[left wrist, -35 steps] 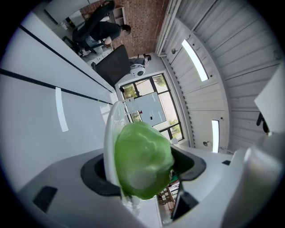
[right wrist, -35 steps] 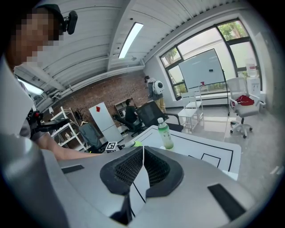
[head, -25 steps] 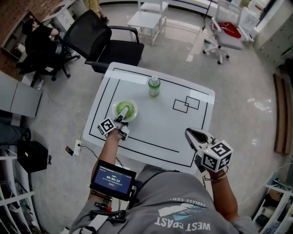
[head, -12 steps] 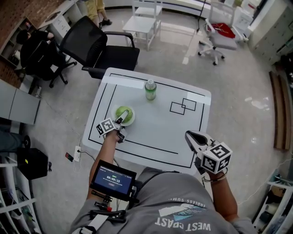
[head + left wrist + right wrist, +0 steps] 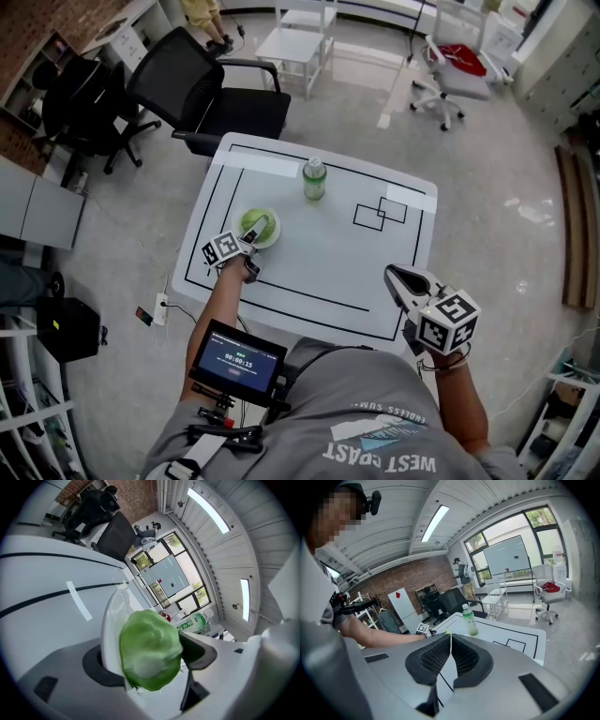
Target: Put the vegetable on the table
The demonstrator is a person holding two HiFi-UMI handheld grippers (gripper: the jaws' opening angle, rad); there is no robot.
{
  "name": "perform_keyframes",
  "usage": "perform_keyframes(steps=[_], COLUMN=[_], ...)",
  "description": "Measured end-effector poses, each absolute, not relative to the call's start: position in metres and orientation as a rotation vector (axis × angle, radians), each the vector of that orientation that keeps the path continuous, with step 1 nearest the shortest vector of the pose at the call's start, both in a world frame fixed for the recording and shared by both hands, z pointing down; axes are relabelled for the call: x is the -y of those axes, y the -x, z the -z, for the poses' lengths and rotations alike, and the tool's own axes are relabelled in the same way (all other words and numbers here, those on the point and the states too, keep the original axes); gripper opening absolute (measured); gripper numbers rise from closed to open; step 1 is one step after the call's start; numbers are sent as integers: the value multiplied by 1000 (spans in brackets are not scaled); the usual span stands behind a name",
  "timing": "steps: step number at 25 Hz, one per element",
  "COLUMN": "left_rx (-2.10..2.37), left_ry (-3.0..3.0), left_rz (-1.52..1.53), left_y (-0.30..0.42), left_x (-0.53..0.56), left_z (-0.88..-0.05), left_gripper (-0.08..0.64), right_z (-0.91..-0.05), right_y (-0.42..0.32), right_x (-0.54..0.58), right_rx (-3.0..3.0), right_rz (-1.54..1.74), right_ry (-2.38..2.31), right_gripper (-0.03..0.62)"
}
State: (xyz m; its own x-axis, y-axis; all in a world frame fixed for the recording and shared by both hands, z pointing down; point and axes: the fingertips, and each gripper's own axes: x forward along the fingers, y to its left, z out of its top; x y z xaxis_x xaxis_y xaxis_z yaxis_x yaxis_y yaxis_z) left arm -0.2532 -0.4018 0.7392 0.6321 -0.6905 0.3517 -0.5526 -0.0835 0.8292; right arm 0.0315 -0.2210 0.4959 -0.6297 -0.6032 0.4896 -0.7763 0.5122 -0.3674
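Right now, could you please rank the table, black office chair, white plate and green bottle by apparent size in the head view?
1. table
2. black office chair
3. white plate
4. green bottle
The last two look close, so their order is unsure.

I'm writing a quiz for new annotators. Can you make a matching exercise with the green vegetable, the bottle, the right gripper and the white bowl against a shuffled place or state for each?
Things:
1. green vegetable
2. green bottle
3. right gripper
4. white bowl

Places or states:
A. jaws together, nothing between them
B. sits on the table, under the vegetable
C. between the jaws of the left gripper
D. stands upright near the table's far edge

Pairs: 1-C, 2-D, 3-A, 4-B
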Motion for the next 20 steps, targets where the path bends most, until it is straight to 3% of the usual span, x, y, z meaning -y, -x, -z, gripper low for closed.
perform_keyframes(steps=[9,20], left_rx=[1174,1488], left_ry=[-1828,-1809], left_rz=[13,-215], left_y=[272,317], left_x=[406,407], left_z=[-740,-749], left_gripper=[379,520], right_z=[-495,-495], right_y=[-29,-31], right_x=[218,211], right_rx=[2466,2454], right_rz=[-812,-819], right_ry=[-1147,-1160], right_gripper=[9,9])
